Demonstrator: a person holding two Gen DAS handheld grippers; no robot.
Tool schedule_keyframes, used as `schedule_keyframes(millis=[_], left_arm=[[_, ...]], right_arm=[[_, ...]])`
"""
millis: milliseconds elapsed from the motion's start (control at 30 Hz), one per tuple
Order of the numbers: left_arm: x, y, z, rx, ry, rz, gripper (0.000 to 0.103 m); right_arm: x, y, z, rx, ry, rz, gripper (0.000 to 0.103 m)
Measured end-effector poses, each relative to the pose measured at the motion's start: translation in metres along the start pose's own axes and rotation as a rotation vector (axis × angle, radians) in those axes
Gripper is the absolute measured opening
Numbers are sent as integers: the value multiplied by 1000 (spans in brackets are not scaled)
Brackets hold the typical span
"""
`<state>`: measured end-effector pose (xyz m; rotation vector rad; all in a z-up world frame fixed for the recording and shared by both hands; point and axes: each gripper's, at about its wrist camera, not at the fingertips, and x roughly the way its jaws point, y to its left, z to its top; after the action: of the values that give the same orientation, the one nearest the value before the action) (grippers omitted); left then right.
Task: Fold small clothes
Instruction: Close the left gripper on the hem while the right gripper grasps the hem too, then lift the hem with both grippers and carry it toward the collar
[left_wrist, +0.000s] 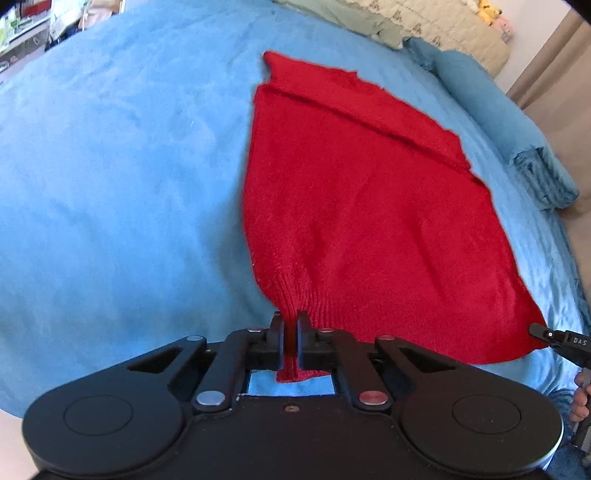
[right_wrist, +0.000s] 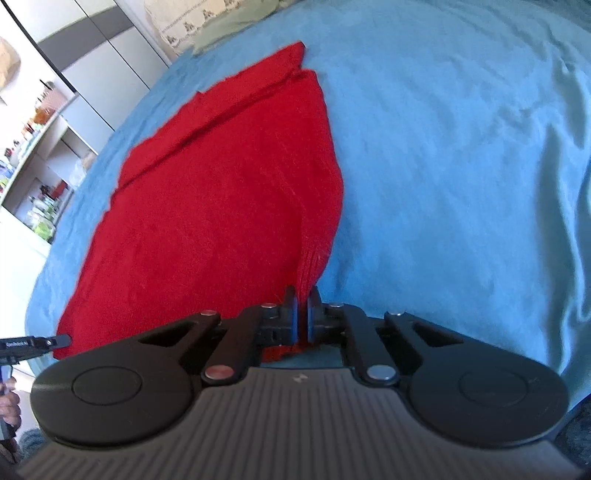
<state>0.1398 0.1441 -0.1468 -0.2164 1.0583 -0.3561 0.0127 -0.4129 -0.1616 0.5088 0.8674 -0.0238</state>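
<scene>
A red knit sweater (left_wrist: 354, 206) lies spread on a blue bedcover (left_wrist: 110, 184), its far part folded over along a crease. My left gripper (left_wrist: 290, 321) is shut on the ribbed hem at the near left corner. My right gripper (right_wrist: 303, 295) is shut on the ribbed hem at the near right corner of the sweater (right_wrist: 221, 206). The right gripper's tip shows at the right edge of the left wrist view (left_wrist: 543, 332). The left gripper's tip shows at the left edge of the right wrist view (right_wrist: 55, 340). The hem is lifted slightly between the two grippers.
The blue bedcover (right_wrist: 461, 166) spreads wide on both sides of the sweater. A blue pillow (left_wrist: 509, 122) and a pale quilt (left_wrist: 443, 26) lie at the far end. White shelves with small items (right_wrist: 40, 166) stand beside the bed.
</scene>
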Motion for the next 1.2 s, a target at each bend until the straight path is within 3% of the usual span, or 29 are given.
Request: schedule_keyframes(millis=[200, 367, 533, 700, 800, 967, 1200], left_arm=[[-33, -15, 28, 17, -81, -37, 6], [-54, -29, 70, 25, -171, -76, 6], [-49, -41, 138, 11, -259, -101, 6], [-17, -38, 220, -64, -324, -125, 6], [16, -34, 267, -113, -347, -129, 6], [89, -23, 330, -183, -349, -85, 6], [184, 3, 362, -273, -283, -2, 5]], right_arm=[[-29, 0, 25, 40, -62, 74, 20], [-46, 8, 59, 60, -114, 149, 20], [-51, 23, 112, 50, -161, 217, 20], [-36, 40, 190, 30, -213, 246, 20], [-13, 54, 242, 19, -242, 238, 20], [64, 66, 318, 40, -239, 212, 20], [189, 69, 361, 25, -189, 75, 20]])
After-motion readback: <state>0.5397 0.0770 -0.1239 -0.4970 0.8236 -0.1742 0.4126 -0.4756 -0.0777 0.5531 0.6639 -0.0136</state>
